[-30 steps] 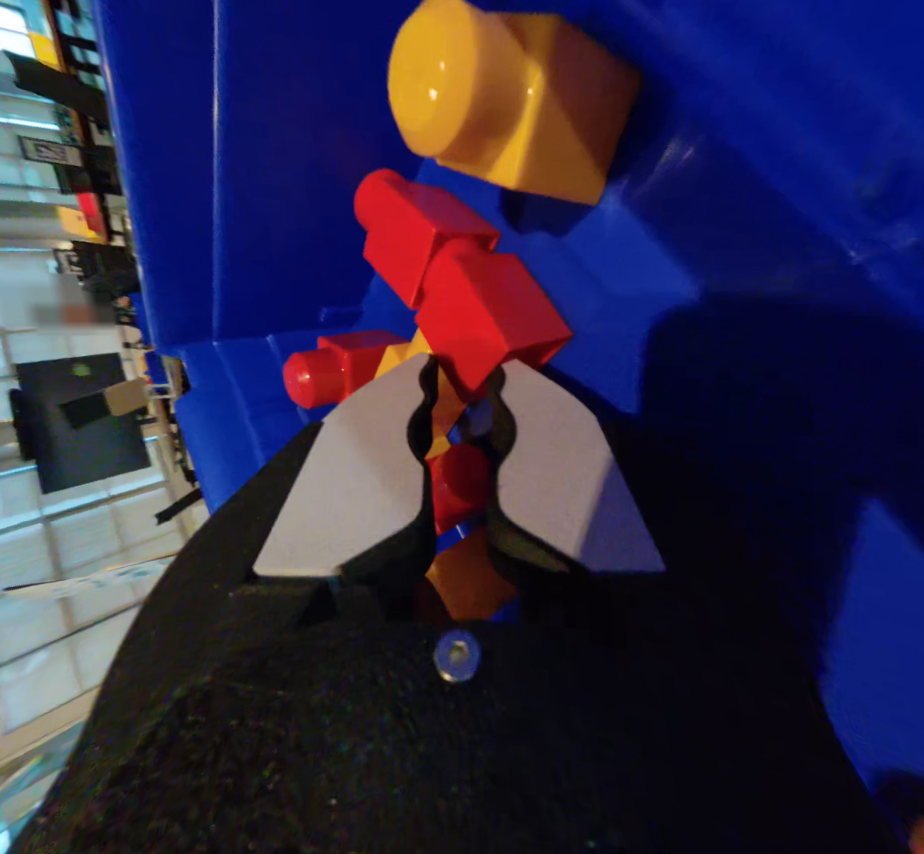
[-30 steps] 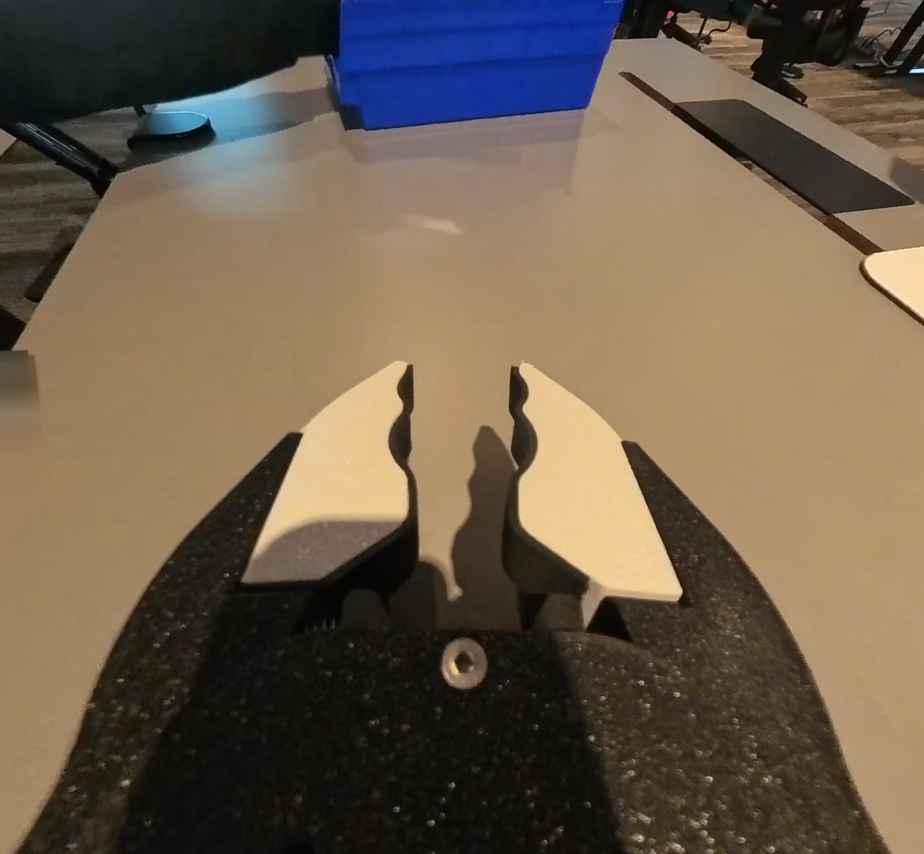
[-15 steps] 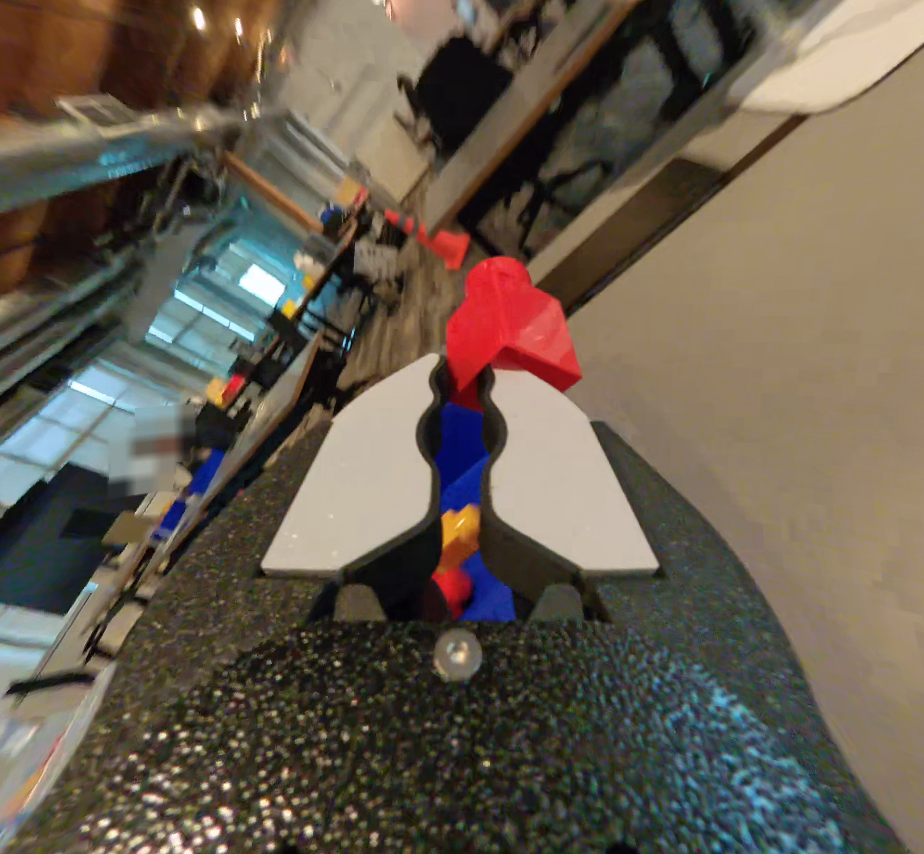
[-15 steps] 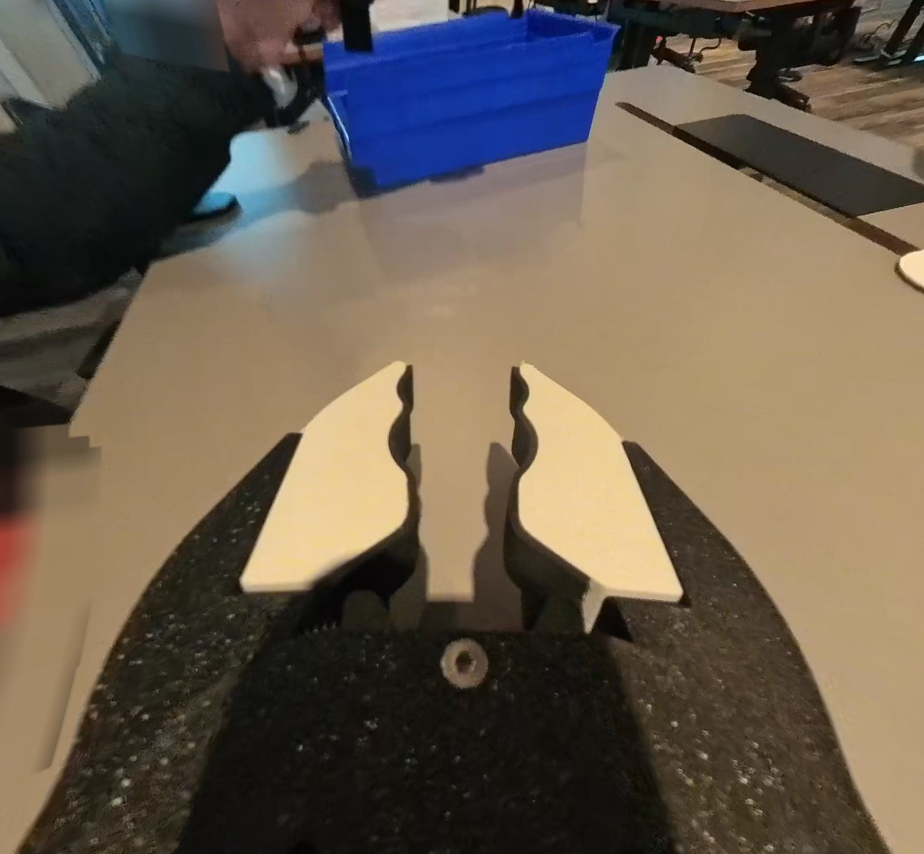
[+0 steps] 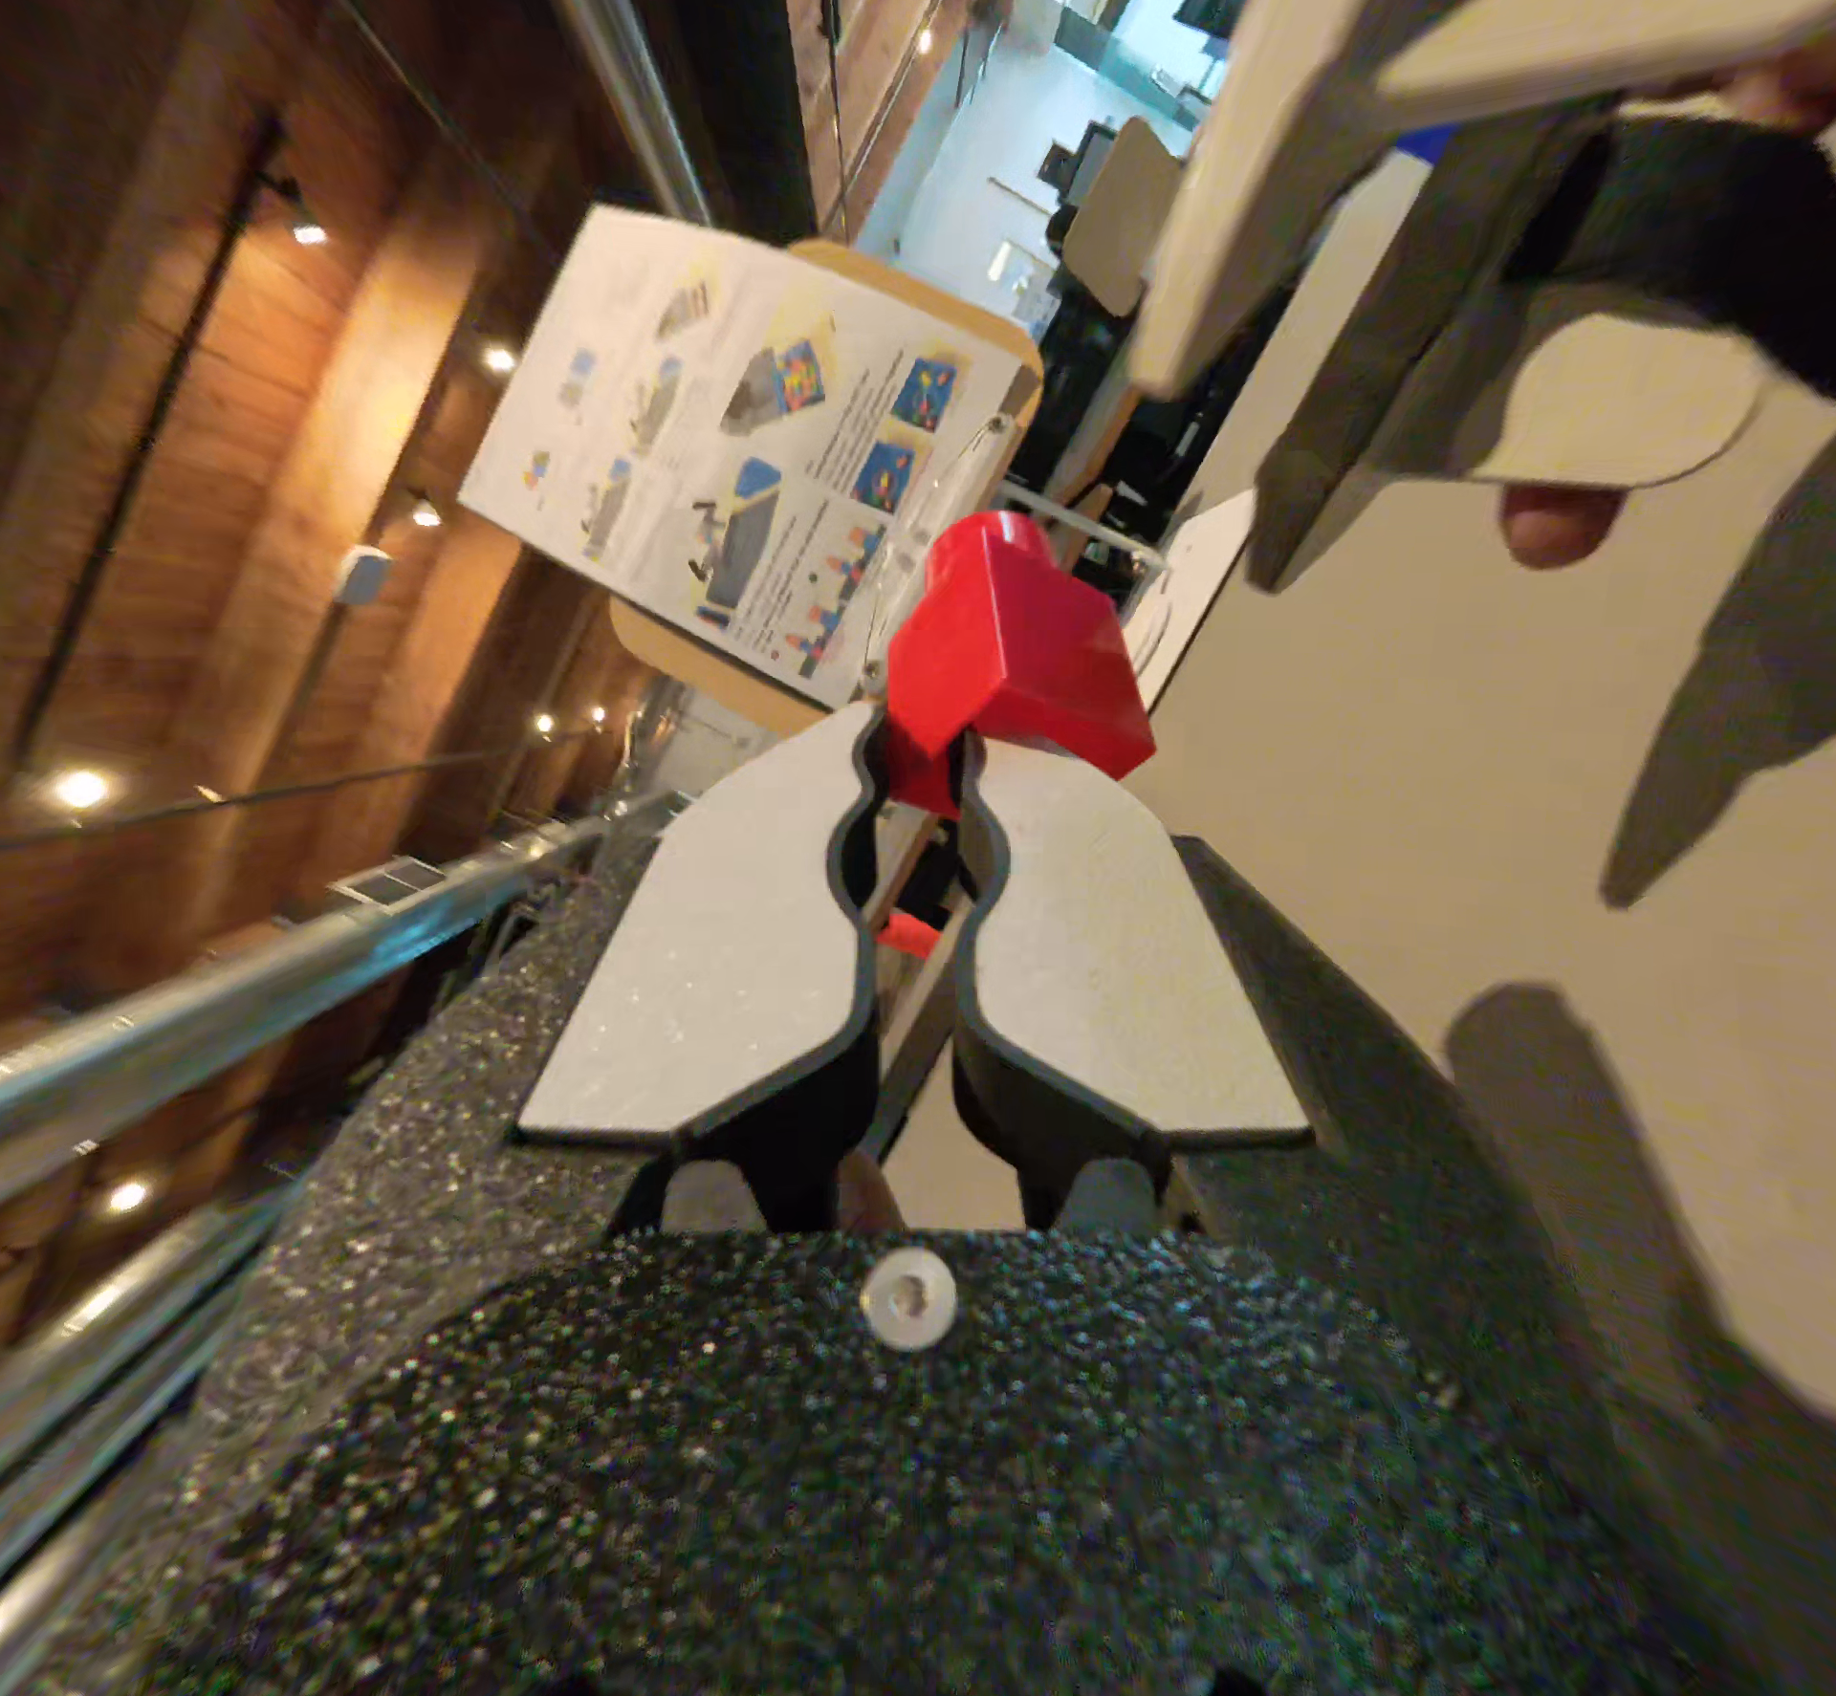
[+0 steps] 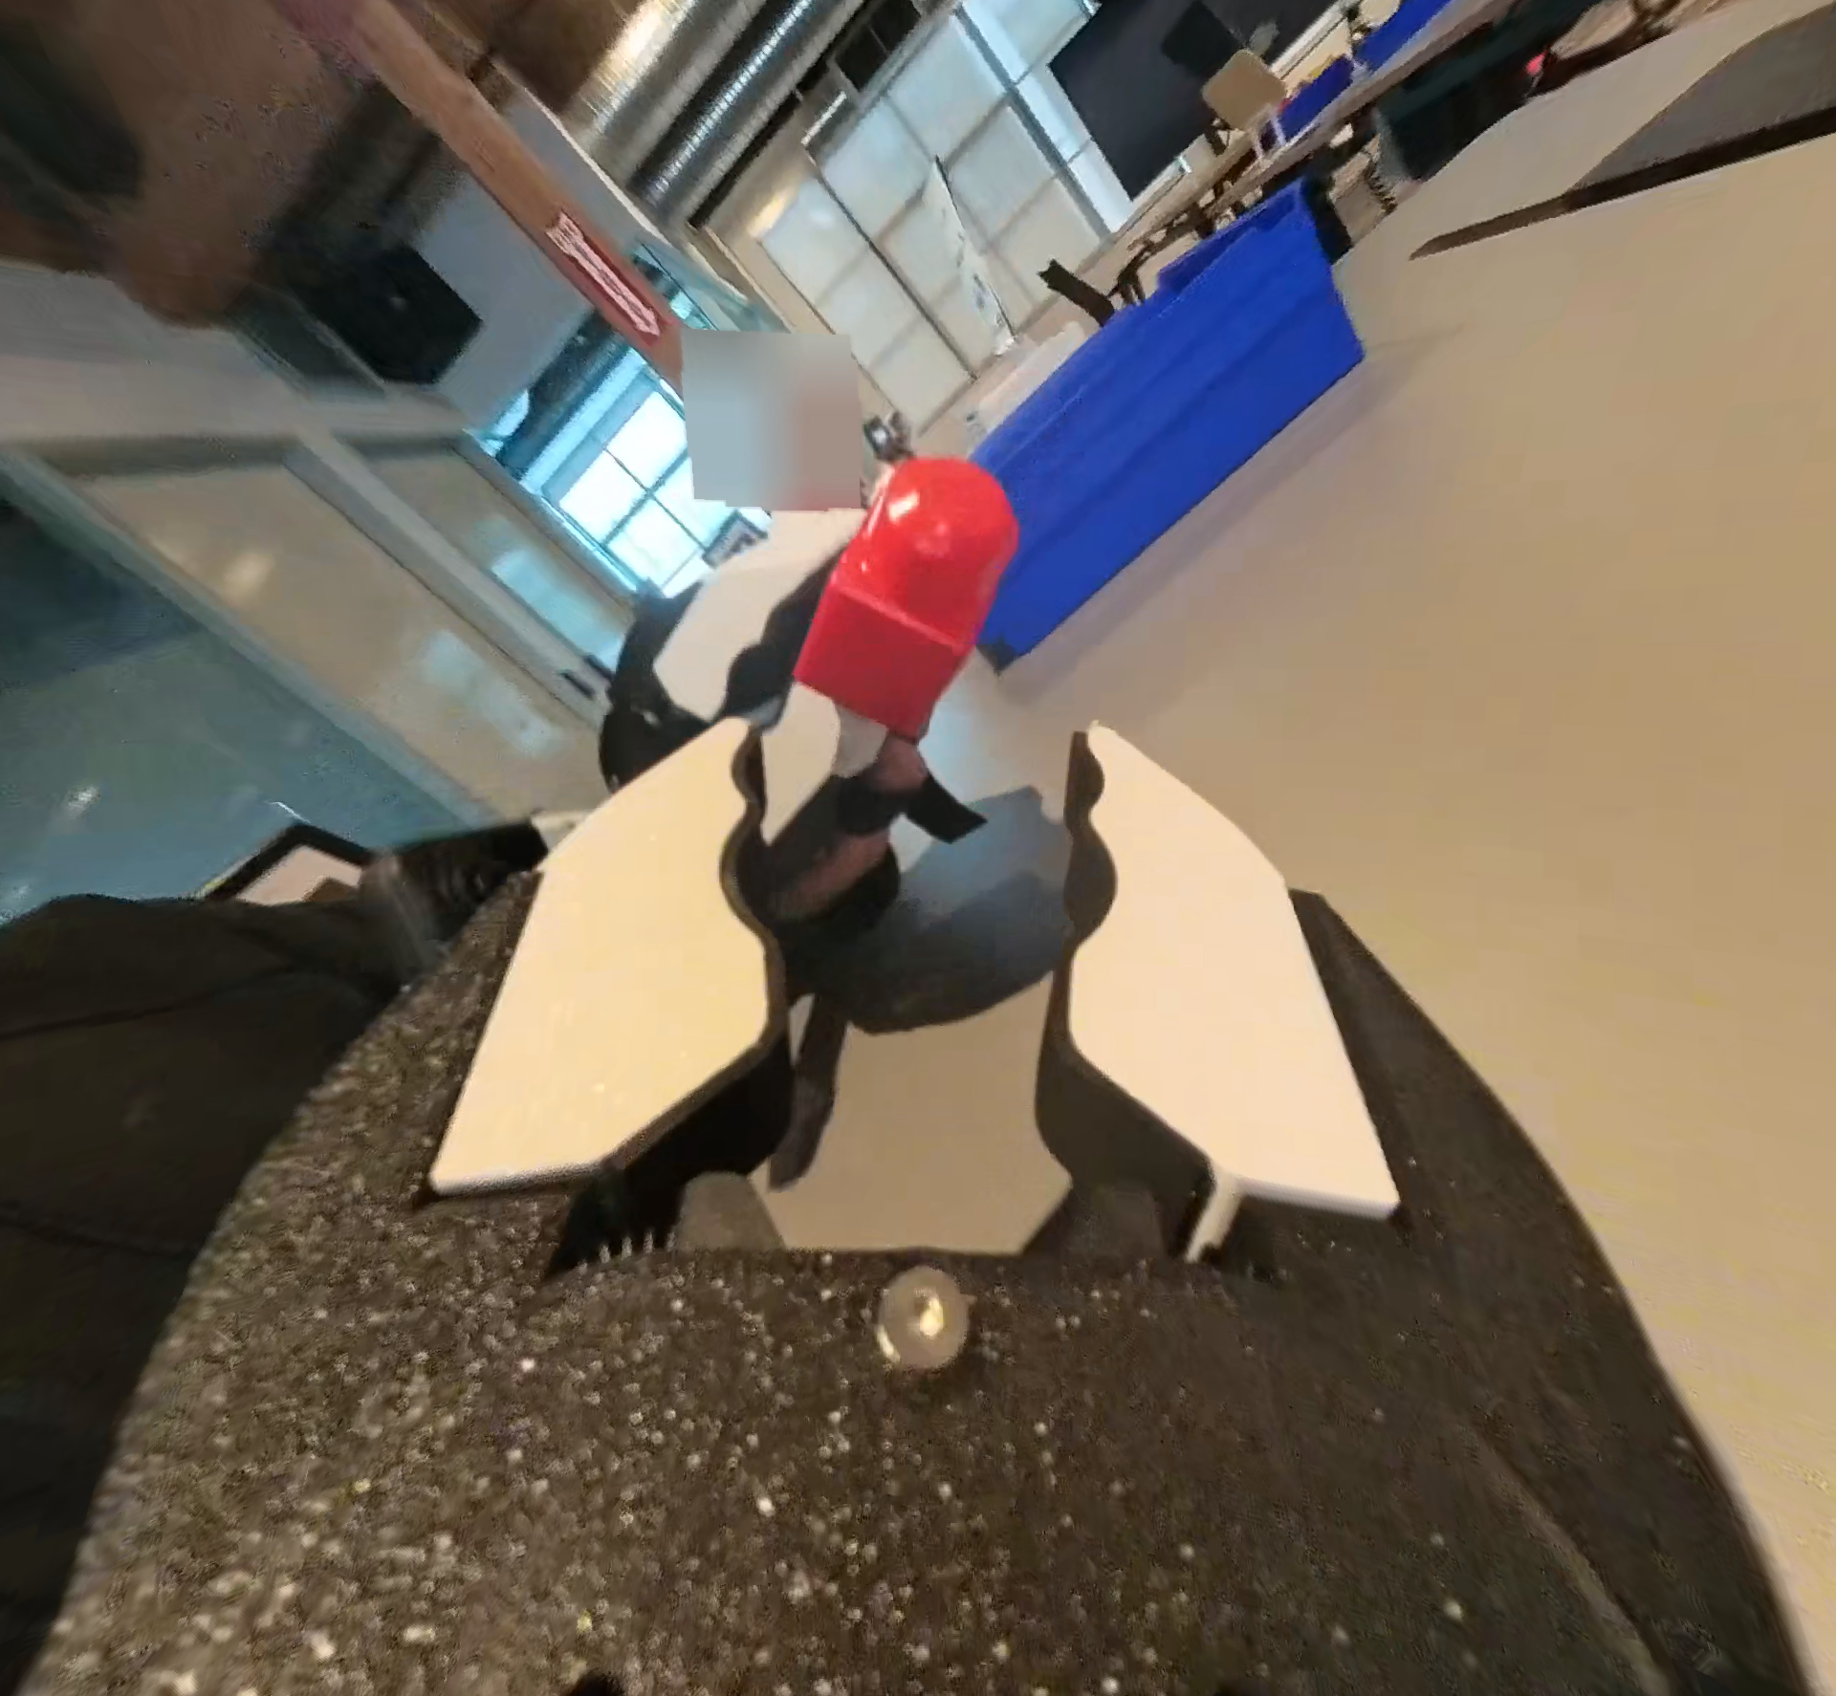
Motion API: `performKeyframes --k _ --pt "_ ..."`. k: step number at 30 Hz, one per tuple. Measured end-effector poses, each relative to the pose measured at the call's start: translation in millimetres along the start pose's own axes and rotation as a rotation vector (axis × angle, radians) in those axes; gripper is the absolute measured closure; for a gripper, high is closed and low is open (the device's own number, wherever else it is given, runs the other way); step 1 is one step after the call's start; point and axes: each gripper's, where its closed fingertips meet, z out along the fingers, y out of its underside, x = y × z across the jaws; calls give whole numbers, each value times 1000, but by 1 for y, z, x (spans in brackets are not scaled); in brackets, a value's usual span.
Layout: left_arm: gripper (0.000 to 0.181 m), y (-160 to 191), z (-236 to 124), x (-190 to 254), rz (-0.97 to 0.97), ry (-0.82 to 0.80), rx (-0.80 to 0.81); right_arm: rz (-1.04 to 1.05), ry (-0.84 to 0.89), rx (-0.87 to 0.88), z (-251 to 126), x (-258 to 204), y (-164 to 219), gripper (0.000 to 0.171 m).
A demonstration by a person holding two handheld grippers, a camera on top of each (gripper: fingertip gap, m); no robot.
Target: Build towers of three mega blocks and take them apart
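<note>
My left gripper (image 5: 919,735) is shut on a red mega block (image 5: 1013,655) and holds it in the air above the grey table (image 5: 1391,754), with the stud pointing away from me. In the right wrist view the same red block (image 6: 909,595) shows just beyond my right gripper (image 6: 909,739), which is open and empty. The left gripper's fingertips (image 6: 854,744) pinch the block from below there. My right gripper also shows at the top right of the left wrist view (image 5: 1470,188), close to the block.
A blue bin (image 6: 1172,417) stands on the grey table (image 6: 1490,655) behind the red block. A printed sheet on a board (image 5: 755,466) stands past the table's far edge. A person's dark sleeve (image 6: 149,1003) is at the left. Across from one pair of fingers to the other is roughly 6 centimeters.
My left gripper lifted the red block out of the blue bin and carried it over the table toward my right gripper. My right gripper rose off the table and tilted toward the block.
</note>
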Motion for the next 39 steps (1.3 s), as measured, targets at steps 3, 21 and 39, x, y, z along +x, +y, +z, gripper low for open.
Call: performKeyframes --k 3,21,39 --pt "171 -14 -1 15 86 -4 29 34 -8 -2 0 0 1 110" --pt "148 20 -27 43 -312 333 -46 -639 586 -449 -40 60 17 132" --pt "131 133 -93 -140 -719 313 -413 -631 598 -653 -45 84 57 116"
